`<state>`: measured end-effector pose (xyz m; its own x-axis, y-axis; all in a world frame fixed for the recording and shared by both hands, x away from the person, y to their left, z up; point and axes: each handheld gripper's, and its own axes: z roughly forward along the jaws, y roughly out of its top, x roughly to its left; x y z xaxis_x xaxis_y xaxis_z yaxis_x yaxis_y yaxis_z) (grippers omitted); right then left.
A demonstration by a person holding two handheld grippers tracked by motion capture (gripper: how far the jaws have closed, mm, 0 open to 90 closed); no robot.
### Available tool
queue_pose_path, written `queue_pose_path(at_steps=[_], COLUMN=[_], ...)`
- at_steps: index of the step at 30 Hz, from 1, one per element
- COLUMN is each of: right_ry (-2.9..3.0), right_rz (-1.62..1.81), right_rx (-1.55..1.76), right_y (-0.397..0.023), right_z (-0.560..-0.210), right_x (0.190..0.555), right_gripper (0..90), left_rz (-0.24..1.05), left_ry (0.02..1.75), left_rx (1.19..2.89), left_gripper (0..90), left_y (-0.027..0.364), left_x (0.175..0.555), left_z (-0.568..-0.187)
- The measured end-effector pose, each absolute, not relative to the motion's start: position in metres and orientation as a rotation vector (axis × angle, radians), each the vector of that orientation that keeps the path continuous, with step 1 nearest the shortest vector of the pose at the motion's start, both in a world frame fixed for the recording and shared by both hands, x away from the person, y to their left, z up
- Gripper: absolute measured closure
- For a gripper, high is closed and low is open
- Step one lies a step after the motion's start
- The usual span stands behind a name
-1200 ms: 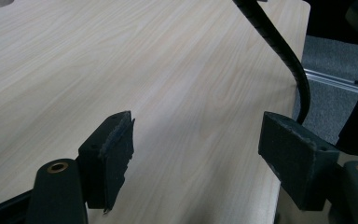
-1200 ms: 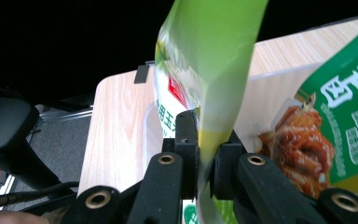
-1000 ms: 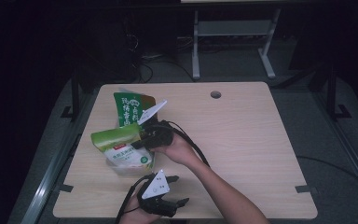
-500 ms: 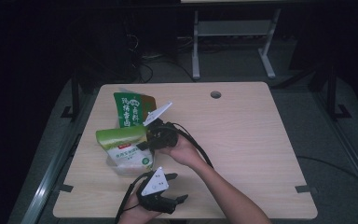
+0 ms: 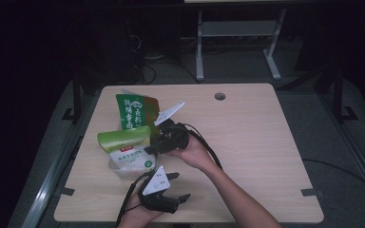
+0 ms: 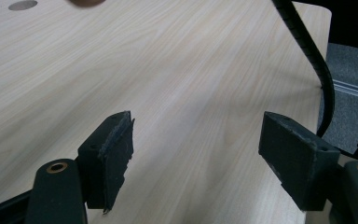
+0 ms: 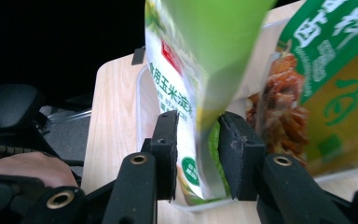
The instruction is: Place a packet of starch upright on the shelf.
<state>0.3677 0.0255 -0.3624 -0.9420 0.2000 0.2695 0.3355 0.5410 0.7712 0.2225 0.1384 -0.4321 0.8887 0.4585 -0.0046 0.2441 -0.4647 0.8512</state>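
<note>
A pouch [image 5: 126, 147] with a light green top and white front stands in a clear plastic box [image 5: 119, 170] at the table's left. Behind it leans a dark green snack bag [image 5: 133, 111]. My right gripper [image 5: 151, 148] points left at the pouch. In the right gripper view the pouch's lower edge [image 7: 186, 56] lies between the jaws of the right gripper [image 7: 198, 158], which have just been opening; the pads no longer squeeze it. The snack bag [image 7: 335, 84] stands just beyond. My left gripper [image 5: 179, 186] rests near the front edge, and in its own view the left gripper [image 6: 196, 154] is open over bare wood.
The light wooden table [image 5: 256, 142] stretches to the right, with a round cable hole [image 5: 220, 96] near its far edge. A black cable [image 6: 307, 46] crosses in front of the left gripper. The box's rim [image 7: 142, 107] stands close to the table's left edge.
The right gripper's jaws have parted around the pouch, whose green top now sits a little straighter. The left gripper has stayed where it was.
</note>
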Motion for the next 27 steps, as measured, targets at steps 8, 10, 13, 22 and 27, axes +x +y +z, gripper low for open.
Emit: queue_pose_path(at_steps=[8,10,13,22,27], right_ry=[-2.648,-2.65,-2.643,-2.646,-2.651], right_rz=[-1.376,-1.385,-1.391,-1.397,-1.397], right_rx=[-0.495,-0.505,-0.537,-0.6,-0.652], right_y=[0.004,-0.001,-0.009,-0.034,-0.048], right_z=[-0.356,-0.356,-0.354,-0.352,-0.352], right_x=[0.368,0.369,0.37,0.373,0.375], right_gripper=[63.0,61.2,58.6,50.8,47.1], left_rz=[0.282,0.285,0.292,0.285,0.284], left_ry=[0.517,0.515,0.511,0.522,0.519], left_rx=[2.076,2.077,2.078,2.073,2.077], left_gripper=[25.8,25.8,25.8,25.2,25.1], left_y=[0.139,0.14,0.14,0.139,0.14], left_x=[0.225,0.227,0.228,0.228,0.229], left_z=[-0.431,-0.431,-0.431,-0.432,-0.431])
